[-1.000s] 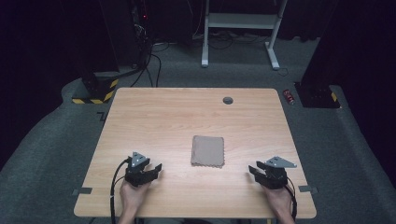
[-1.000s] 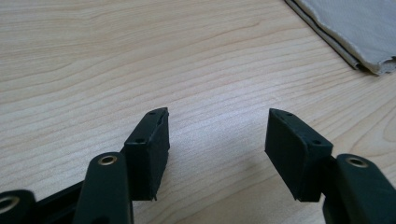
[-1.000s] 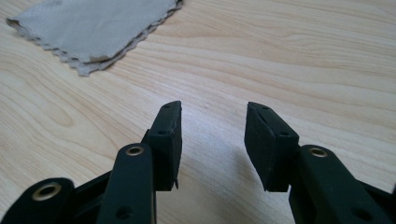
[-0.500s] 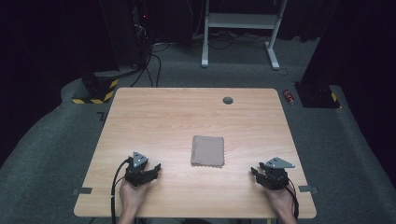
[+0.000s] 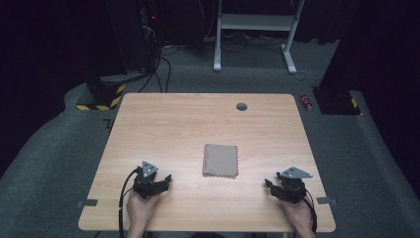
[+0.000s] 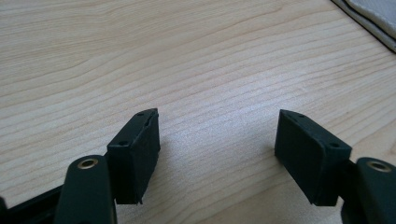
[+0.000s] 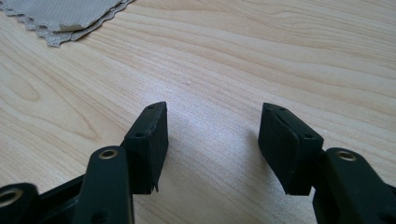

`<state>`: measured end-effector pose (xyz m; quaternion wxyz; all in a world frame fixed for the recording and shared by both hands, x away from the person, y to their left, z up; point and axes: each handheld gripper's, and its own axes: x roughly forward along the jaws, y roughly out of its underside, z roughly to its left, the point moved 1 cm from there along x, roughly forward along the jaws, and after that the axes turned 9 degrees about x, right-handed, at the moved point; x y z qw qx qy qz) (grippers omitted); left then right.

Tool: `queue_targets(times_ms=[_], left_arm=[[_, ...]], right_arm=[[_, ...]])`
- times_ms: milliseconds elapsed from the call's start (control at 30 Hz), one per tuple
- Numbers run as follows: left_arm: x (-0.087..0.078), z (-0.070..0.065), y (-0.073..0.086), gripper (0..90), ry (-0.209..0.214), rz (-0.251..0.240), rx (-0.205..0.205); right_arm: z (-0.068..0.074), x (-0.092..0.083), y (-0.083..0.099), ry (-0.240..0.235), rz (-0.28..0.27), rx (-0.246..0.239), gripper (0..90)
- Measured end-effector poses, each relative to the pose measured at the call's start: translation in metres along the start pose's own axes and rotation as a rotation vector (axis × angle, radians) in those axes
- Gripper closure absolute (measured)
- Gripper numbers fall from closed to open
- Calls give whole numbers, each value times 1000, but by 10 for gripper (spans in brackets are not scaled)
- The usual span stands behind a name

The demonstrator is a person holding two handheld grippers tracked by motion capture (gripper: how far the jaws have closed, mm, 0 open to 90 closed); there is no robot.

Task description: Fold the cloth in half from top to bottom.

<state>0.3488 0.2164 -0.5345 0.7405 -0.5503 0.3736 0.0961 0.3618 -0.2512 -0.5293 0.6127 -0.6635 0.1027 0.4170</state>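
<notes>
A folded grey-beige cloth with scalloped edges lies flat on the wooden table, a little in front of its middle. My left gripper rests near the front left, jaws pointing toward the cloth. My right gripper rests near the front right, also facing it. Both have just been opening their jaws, and only bare wood lies between them. In the left gripper view the left gripper stands wide, the cloth at top right. In the right gripper view the right gripper is wide too, the cloth at top left.
A small dark grommet hole sits near the table's far edge. A red can lies on the grey floor past the far right corner. A white desk frame and cables stand behind the table.
Both grippers' jaws stand a little wider than before. The hands and the cloth have kept their places.
</notes>
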Motion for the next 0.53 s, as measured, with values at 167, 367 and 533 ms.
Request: queue_targets(times_ms=[167, 367, 533], left_arm=[[0, -1, 0, 297, -1, 0, 0], [0, -1, 0, 291, 0, 0, -2], [0, -1, 0, 289, 1, 1, -1]], right_arm=[[0, 0, 0, 1, 1, 3, 424], [0, 0, 0, 1, 1, 2, 423], [0, 0, 0, 1, 1, 3, 423]])
